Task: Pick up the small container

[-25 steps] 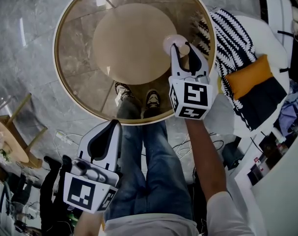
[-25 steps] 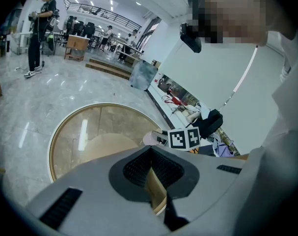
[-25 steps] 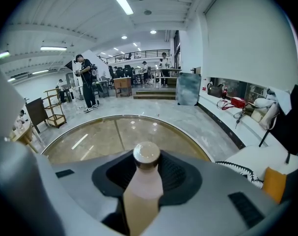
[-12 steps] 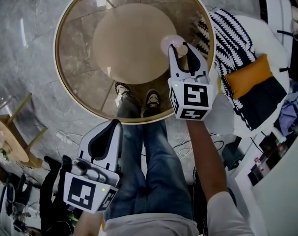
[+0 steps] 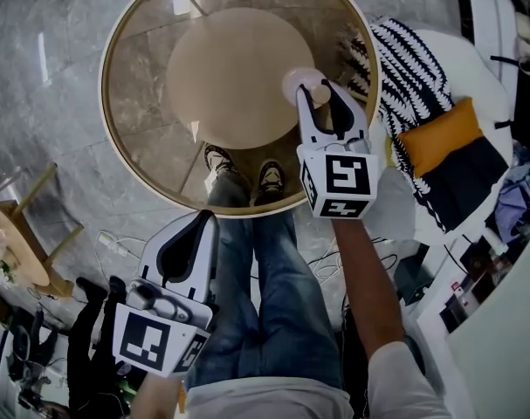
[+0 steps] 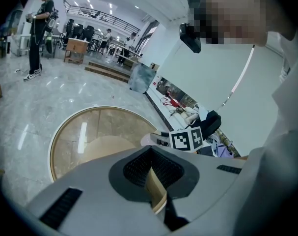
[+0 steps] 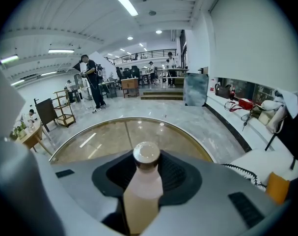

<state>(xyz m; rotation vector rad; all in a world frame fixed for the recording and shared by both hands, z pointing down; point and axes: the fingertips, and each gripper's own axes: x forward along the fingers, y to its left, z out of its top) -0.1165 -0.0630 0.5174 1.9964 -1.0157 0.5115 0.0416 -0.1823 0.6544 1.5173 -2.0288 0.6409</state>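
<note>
Grip made, lift pending: my right gripper (image 5: 319,92) is clamped on the small container (image 7: 143,183), a pale bottle upright between my fingers with its cap just past the pads, above the round glass table (image 5: 134,94); my left gripper (image 5: 202,223) hangs well back, jaws together on nothing; whether the base has left the glass I cannot tell; next, I judge, a straight, steady raise.

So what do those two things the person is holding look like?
The left gripper and right gripper are white shells with black pads inside the jaws, each carrying a white cube of black square markers. The person wears a white short sleeve and blue jeans.
</note>
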